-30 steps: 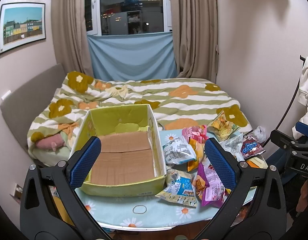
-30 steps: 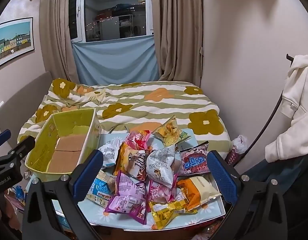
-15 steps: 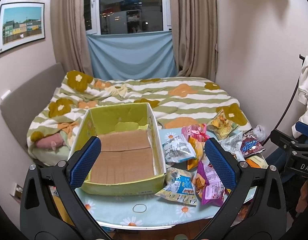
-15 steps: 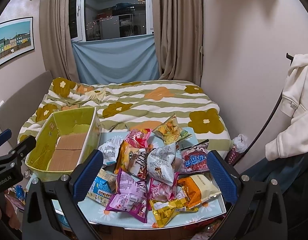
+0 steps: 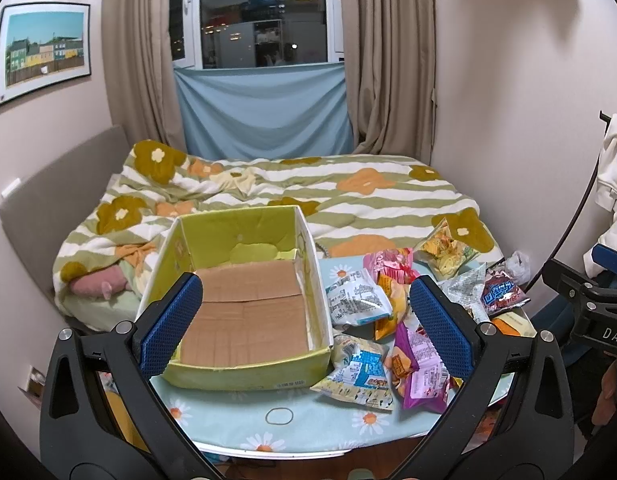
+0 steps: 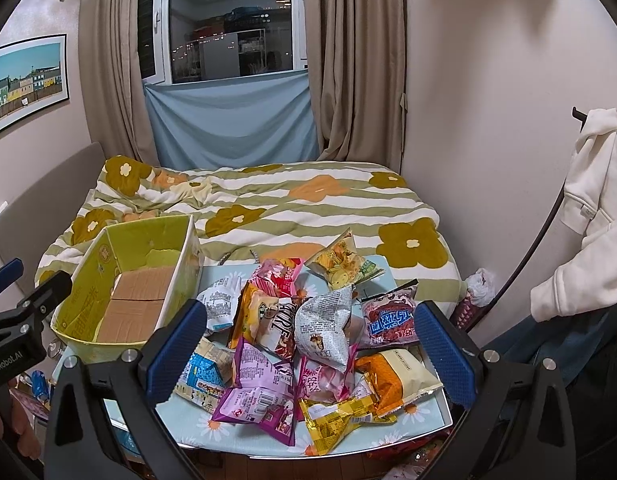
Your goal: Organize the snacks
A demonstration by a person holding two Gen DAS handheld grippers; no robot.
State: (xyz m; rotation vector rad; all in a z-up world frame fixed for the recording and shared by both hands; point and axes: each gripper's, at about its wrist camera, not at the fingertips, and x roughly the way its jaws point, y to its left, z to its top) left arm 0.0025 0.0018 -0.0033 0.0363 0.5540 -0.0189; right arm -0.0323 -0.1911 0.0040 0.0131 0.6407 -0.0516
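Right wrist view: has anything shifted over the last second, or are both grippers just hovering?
Almost nothing changed. The right gripper crept slightly closer to the snack pile; the left gripper barely drifted in front of the green box. Both stay open and empty. No packet has been picked up or moved, and the box holds no snacks.

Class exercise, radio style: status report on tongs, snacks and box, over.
Left tongs open, holding nothing, above box. Right tongs open, holding nothing, above snack pile. Green box holds no snacks; packets all on table beside it. Nothing blocking.
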